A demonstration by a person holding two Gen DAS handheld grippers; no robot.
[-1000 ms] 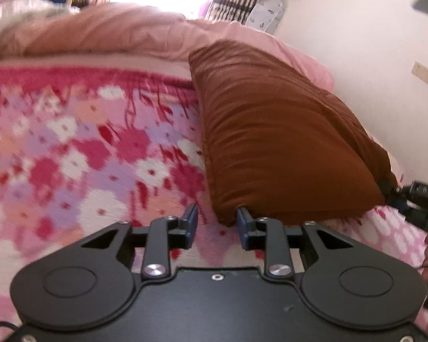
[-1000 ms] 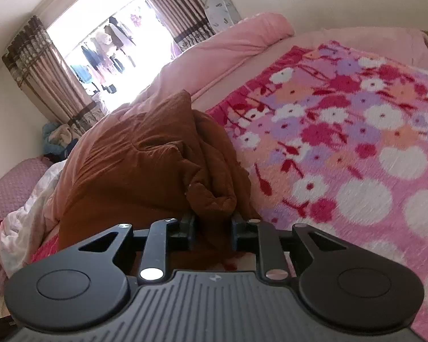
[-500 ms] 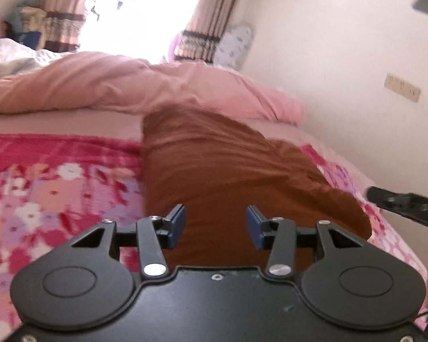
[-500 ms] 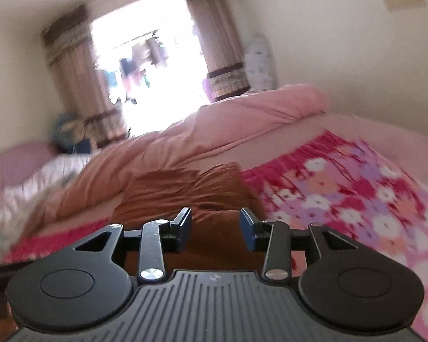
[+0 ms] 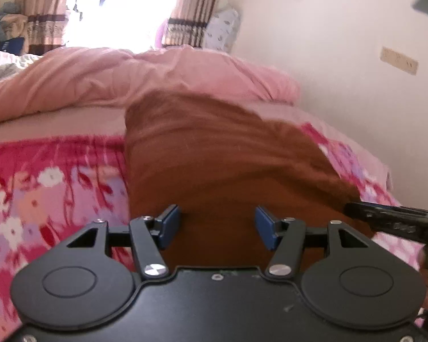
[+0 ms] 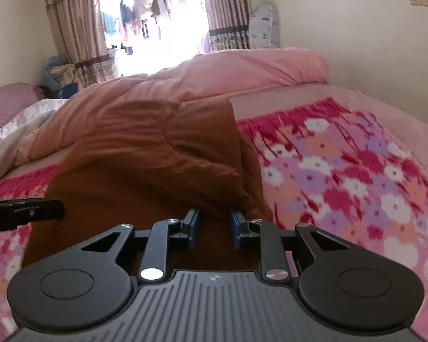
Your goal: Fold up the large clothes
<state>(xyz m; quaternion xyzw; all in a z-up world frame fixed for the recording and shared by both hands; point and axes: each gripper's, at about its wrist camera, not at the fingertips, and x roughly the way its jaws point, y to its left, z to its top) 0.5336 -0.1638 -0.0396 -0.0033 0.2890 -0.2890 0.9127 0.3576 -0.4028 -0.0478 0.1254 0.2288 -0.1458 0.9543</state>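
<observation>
Near edge of brown garment (image 5: 219,154) hidden behind both claw bodies; blurred in both wrist views. It lies folded on the floral blanket (image 6: 342,171) on the bed, pink duvet (image 5: 157,74) beyond. Left claw (image 5: 217,225): blue pads wide apart over the cloth, gripping nothing. Right claw (image 6: 213,225): narrower gap, holding nothing. White lettering on the other claw's side unreadable.

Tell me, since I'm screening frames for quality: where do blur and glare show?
Left wrist view: window blown out white, brown garment and floral blanket smeared by blur. Right wrist view: sharper, window still glaring, blanket slightly soft, edges bent by fisheye.
</observation>
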